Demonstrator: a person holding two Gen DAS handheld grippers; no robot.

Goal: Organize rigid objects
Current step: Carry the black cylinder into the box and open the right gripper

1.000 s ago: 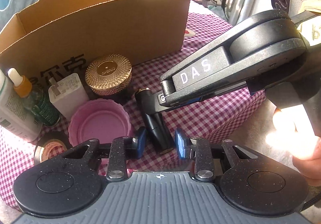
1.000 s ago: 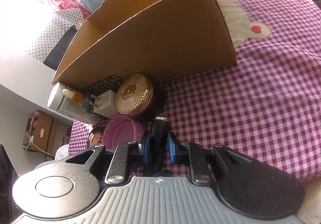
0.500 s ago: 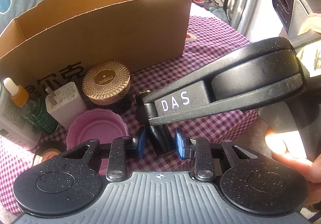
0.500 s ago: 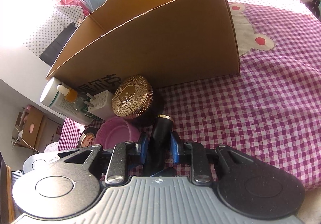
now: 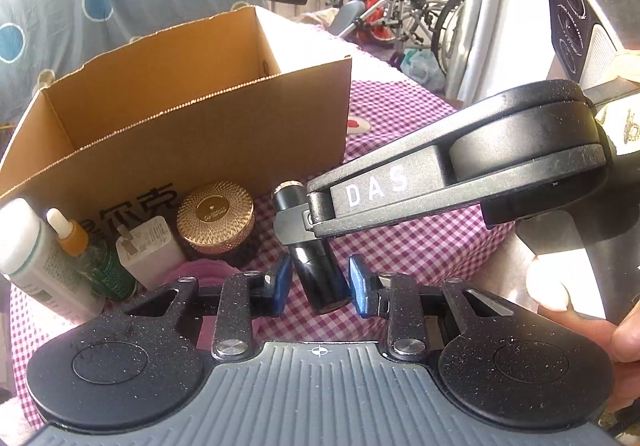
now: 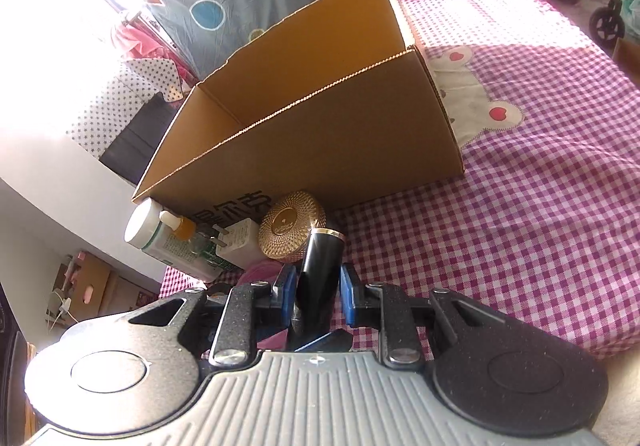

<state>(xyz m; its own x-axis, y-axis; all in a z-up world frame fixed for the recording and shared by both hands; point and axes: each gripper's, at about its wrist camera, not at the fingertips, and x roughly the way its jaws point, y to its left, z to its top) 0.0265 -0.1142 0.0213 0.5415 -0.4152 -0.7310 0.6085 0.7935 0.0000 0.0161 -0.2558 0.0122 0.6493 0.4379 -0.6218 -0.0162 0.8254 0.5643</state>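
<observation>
A black tube (image 5: 316,274) with a gold ring at its top (image 6: 322,266) hangs tilted just above the checked cloth, top end toward the cardboard box (image 5: 200,142). My right gripper (image 6: 316,296) is shut on its middle; one finger (image 5: 292,224) crosses the tube in the left wrist view. My left gripper (image 5: 320,284) has its blue pads against the tube's lower end. One of those pads (image 6: 320,342) shows under the tube in the right wrist view.
In front of the open box (image 6: 320,150) stand a gold-lidded jar (image 5: 216,216), a white charger (image 5: 148,250), a dropper bottle (image 5: 76,242) and a white tube (image 5: 36,266). A pink lid (image 5: 208,270) lies nearer. A person's hand (image 5: 580,310) is at right.
Both grippers have risen together and the black tube has come up off the cloth with them. The box's inside shows more from above now.
</observation>
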